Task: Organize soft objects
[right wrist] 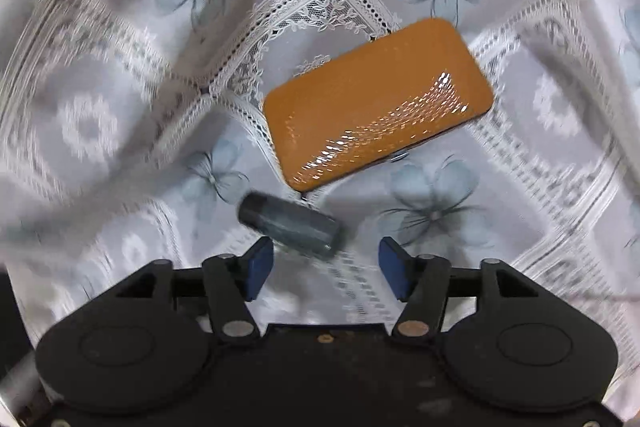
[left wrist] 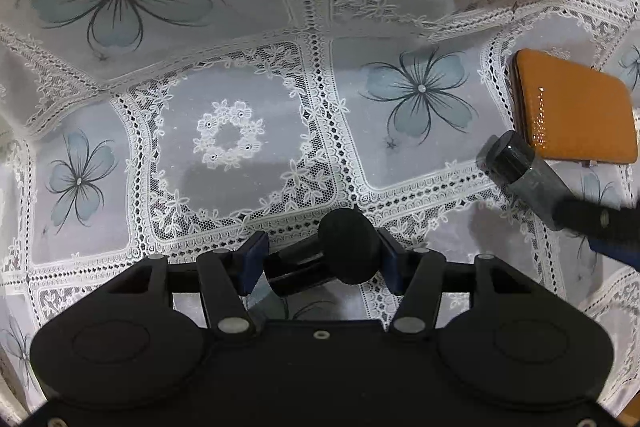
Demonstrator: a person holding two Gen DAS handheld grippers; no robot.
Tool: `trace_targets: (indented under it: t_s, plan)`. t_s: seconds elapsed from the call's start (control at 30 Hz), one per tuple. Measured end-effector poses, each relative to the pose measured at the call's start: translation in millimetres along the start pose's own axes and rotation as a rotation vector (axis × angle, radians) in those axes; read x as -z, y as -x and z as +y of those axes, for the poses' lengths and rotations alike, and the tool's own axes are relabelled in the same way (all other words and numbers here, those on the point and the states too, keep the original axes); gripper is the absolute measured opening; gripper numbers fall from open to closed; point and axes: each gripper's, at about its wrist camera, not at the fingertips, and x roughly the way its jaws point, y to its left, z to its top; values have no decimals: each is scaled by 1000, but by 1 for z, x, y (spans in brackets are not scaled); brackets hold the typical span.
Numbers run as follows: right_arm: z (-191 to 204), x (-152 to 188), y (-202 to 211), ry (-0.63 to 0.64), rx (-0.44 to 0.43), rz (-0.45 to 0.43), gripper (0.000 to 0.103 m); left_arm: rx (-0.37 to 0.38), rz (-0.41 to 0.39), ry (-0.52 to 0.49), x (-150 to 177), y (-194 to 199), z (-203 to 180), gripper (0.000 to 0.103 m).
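My left gripper [left wrist: 320, 261] is shut on a black object with a round head [left wrist: 348, 247] and a dark shaft, held above the lace tablecloth [left wrist: 224, 131]. An orange case [left wrist: 572, 107] lies at the right. In the right wrist view the orange case [right wrist: 376, 103] lies ahead. A dark grey cylinder [right wrist: 288, 225] sits just in front of my right gripper [right wrist: 326, 269], near its left fingertip; the jaws stand wide apart and empty. The cylinder [left wrist: 520, 175] and part of the right gripper also show at the right edge of the left wrist view.
A white lace tablecloth with blue flower prints [right wrist: 436, 203] covers the whole surface, with folds and ridges at the far side [left wrist: 360, 15]. The right wrist view is motion-blurred.
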Motion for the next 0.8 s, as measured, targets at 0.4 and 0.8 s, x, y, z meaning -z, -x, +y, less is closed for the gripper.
trace_targets:
  t_s: [0.4,0.8]
  plan:
    - [44,10,-14,-80,56,-3,72,-5,-28,-23,13,-8,-15,55]
    - [35,13,-33,-188,84,-1,74,-1,-47,-30,30,-4,-10,55]
